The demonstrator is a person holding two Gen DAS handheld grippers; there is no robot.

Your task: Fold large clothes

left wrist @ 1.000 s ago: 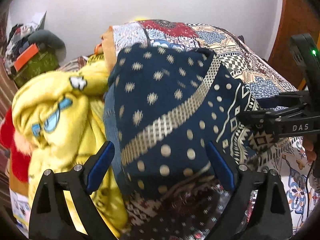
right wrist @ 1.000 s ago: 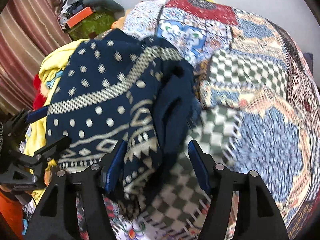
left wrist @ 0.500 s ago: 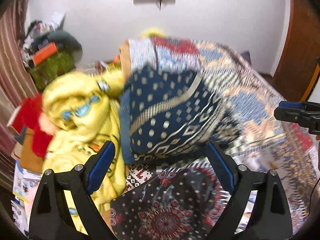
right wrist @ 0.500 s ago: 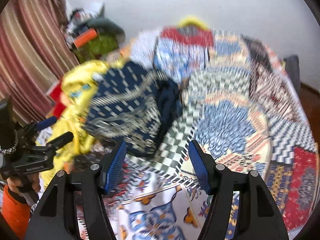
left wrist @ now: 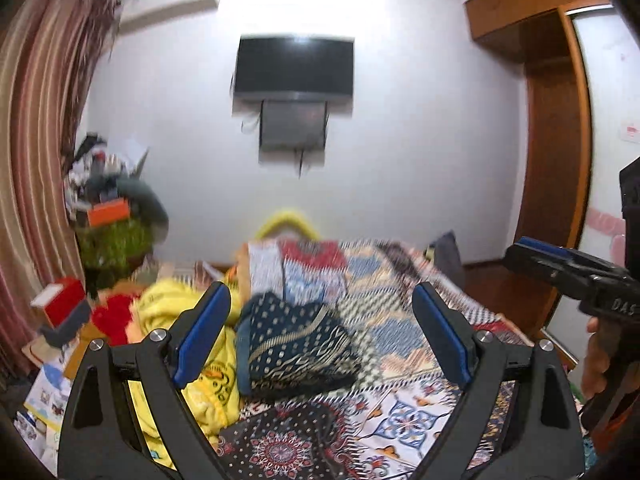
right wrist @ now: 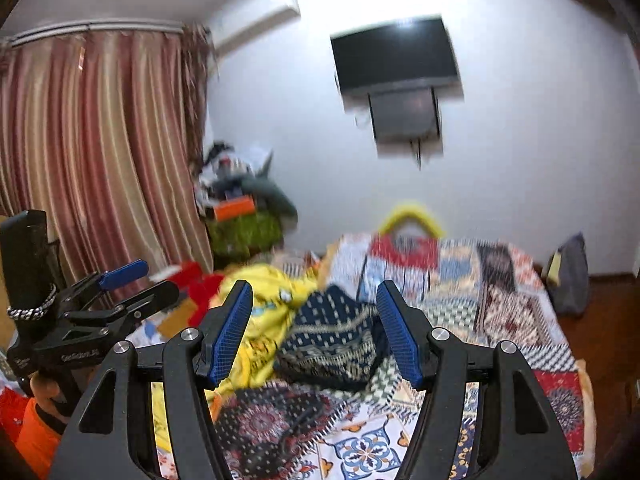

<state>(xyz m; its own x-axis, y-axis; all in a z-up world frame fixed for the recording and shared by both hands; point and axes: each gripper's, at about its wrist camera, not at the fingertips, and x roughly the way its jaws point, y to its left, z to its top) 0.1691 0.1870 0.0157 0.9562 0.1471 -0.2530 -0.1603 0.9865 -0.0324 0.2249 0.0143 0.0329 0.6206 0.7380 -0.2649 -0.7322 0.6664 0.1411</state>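
Both my grippers hang raised above the bed (left wrist: 404, 332), the left gripper (left wrist: 320, 336) and the right gripper (right wrist: 316, 332) each with fingers spread wide and holding nothing. The folded navy patterned garment (left wrist: 292, 344) lies on the patchwork bedspread, touching the crumpled yellow garment (left wrist: 168, 316) on its left. By my judgement, the navy piece looks finished and the yellow one comes next: I should come down on an outer edge or corner, pinch a single layer, and draw it out flat over the bedspread before making any fold.
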